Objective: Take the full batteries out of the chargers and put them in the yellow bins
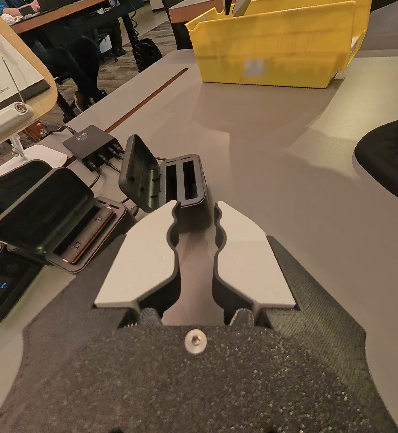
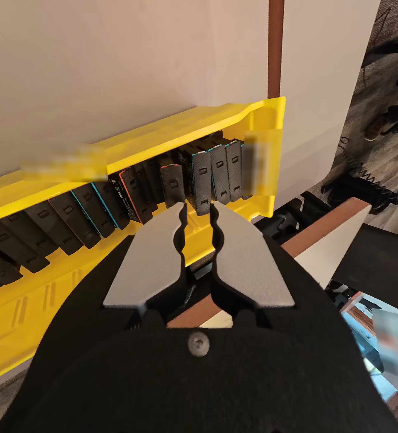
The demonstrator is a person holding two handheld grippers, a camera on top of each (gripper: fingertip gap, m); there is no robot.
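My left tongs (image 1: pixel 196 207) stand open and empty just above the desk (image 1: pixel 275 164), their tips at the near end of a black charger (image 1: pixel 188 187) with its lid up and both slots bare. Left of it, another charger (image 1: pixel 76 225) holds a battery (image 1: pixel 92 234). My right tongs (image 2: pixel 197 207) gape empty over the yellow bin (image 2: pixel 158 138), where batteries (image 2: pixel 201 182) stand in a row.

Left wrist view: 2 chargers with lids open on the table (image 1: pixel 252 131). Far charger (image 1: pixel 188 187): 2 slots, both empty. Near charger (image 1: pixel 76 225): 1 battery (image 1: pixel 92 232) seated. 1 cable hub (image 1: pixel 92 145) far left. 2 yellow bins (image 1: pixel 263 49) at the far side, nested side by side.

Right wrist view: 1 yellow bin (image 2: pixel 158 138) holding a row of batteries (image 2: pixel 201 180), at least 12; left end cut off, exact count uncertain.
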